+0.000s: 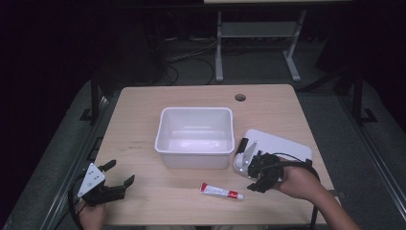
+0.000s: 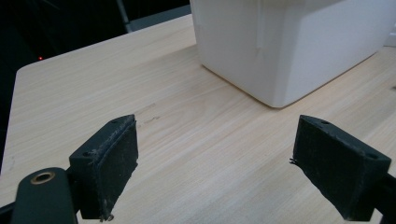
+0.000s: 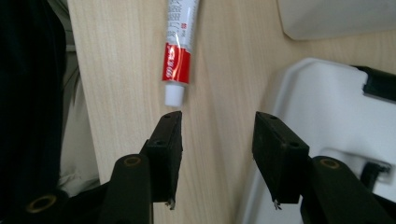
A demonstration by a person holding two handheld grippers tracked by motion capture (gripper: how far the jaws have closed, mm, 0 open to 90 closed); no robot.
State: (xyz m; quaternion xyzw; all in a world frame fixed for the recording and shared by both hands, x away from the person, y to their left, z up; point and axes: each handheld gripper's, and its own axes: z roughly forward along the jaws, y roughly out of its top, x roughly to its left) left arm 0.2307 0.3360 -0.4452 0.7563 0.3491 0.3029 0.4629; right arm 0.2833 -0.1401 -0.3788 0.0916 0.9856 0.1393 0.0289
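Tube just ahead of the right gripper (image 3: 218, 140)
Lay cap-first at the left jaw tip: toothpaste tube (image 3: 179, 49), untouched, jaws apart, nothing between.

A bin (image 1: 195, 136) is sitting at the middle of the table (image 1: 143, 110). Just right of it, a lid (image 1: 275, 146) is lying flat near the table's right edge. A tube (image 1: 221, 191) is lying in front of the bin, toward the near edge (its cap end is pointing right, toward the right gripper (image 1: 258, 178)). The left gripper (image 1: 117, 175) is resting at the near left corner, well apart from the bin.
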